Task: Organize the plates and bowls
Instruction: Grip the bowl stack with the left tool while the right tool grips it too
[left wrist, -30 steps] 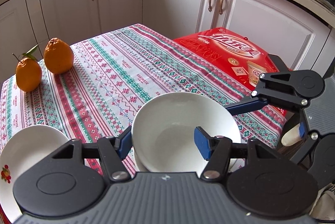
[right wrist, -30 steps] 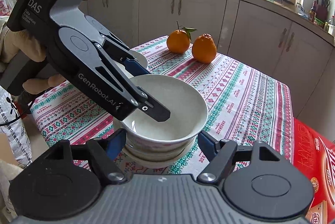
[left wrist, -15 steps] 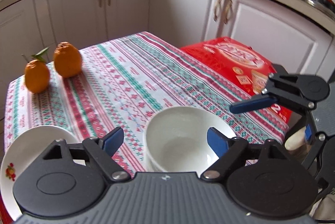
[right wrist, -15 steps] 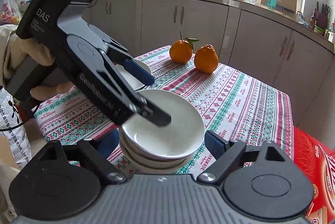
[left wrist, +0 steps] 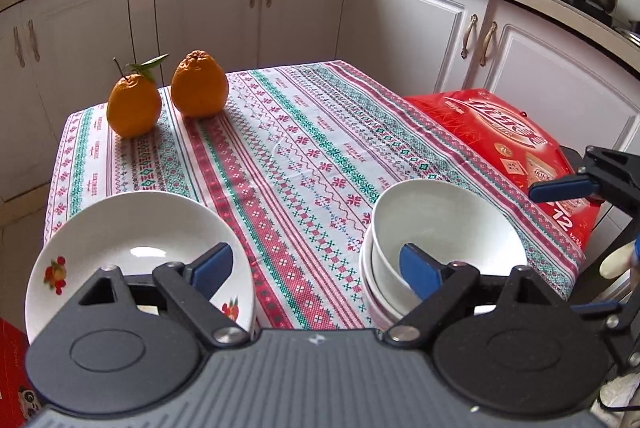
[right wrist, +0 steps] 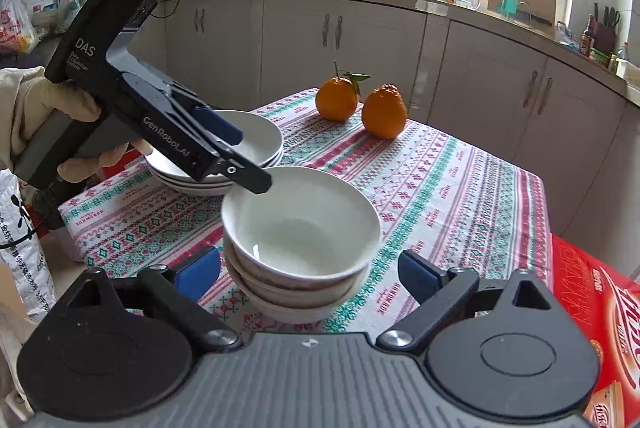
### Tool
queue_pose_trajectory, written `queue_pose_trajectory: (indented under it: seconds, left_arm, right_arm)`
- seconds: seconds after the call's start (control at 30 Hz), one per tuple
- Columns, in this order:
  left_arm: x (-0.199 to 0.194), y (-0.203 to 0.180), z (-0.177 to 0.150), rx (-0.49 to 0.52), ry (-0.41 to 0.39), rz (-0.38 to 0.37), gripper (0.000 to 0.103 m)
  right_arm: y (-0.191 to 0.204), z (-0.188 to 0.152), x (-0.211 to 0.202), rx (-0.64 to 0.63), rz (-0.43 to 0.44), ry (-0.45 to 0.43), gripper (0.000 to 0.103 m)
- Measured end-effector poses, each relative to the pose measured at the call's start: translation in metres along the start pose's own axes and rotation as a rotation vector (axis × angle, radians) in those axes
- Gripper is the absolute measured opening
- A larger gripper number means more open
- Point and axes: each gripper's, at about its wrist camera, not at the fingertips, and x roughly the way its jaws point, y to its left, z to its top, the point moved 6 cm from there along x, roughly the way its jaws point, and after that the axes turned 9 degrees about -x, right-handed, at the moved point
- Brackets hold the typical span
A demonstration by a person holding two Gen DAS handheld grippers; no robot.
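Observation:
A stack of white bowls (right wrist: pixel 300 228) stands on the patterned tablecloth near the table's front edge, also seen as the bowl stack (left wrist: pixel 444 224) at the right of the left wrist view. A stack of white plates (left wrist: pixel 132 248) with fruit prints sits to its left; in the right wrist view these plates (right wrist: pixel 260 132) lie behind the left gripper. My left gripper (left wrist: pixel 316 268) is opening, its jaws empty over the cloth between plates and bowls. My right gripper (right wrist: pixel 308 272) is also opening; the bowl stack sits between its pads, untouched.
Two oranges (left wrist: pixel 168 100) sit at the far corner of the table (left wrist: pixel 300 132). A red carton (left wrist: pixel 512 136) lies beside the table's right edge. Kitchen cabinets (left wrist: pixel 240 4) ring the table. A gloved hand (right wrist: pixel 48 100) holds the left gripper (right wrist: pixel 236 156).
Both grippers have opened and let go of the top bowl, which now rests on the stack. The left gripper has drawn back and shifted left, toward the plates.

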Motion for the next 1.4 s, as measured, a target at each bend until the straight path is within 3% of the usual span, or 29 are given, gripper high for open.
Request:
queue_pose_trajectory:
  seconds: [0.23, 0.4, 0.57, 0.77, 0.9, 1.13, 1.4]
  left_arm:
    - [-0.016, 0.005, -0.004, -0.009, -0.033, -0.015, 0.093]
    - [-0.033, -0.006, -0.019, 0.062, -0.032, -0.018, 0.095]
    - [-0.031, -0.022, -0.041, 0.150, 0.032, -0.059, 0.095]
    - [-0.009, -0.033, -0.058, 0.164, 0.101, -0.124, 0.095]
    - [0.006, -0.037, -0.061, 0.217, 0.118, -0.108, 0.095]
    - [0.026, -0.045, -0.068, 0.323, 0.138, -0.114, 0.095]
    - [0.038, -0.048, -0.059, 0.388, 0.169, -0.150, 0.095]
  right_arm:
    - [-0.008, -0.005, -0.006, -0.027, -0.001, 0.015, 0.103]
    - [-0.016, -0.015, 0.004, -0.075, -0.005, 0.071, 0.103]
    - [-0.017, -0.026, 0.020, -0.104, 0.016, 0.135, 0.103]
    - [-0.018, -0.034, 0.039, -0.108, 0.046, 0.181, 0.103]
    - [-0.019, -0.036, 0.049, -0.140, 0.062, 0.203, 0.103]
    - [-0.020, -0.036, 0.063, -0.227, 0.138, 0.220, 0.103]
    - [-0.011, -0.028, 0.078, -0.370, 0.288, 0.230, 0.101]
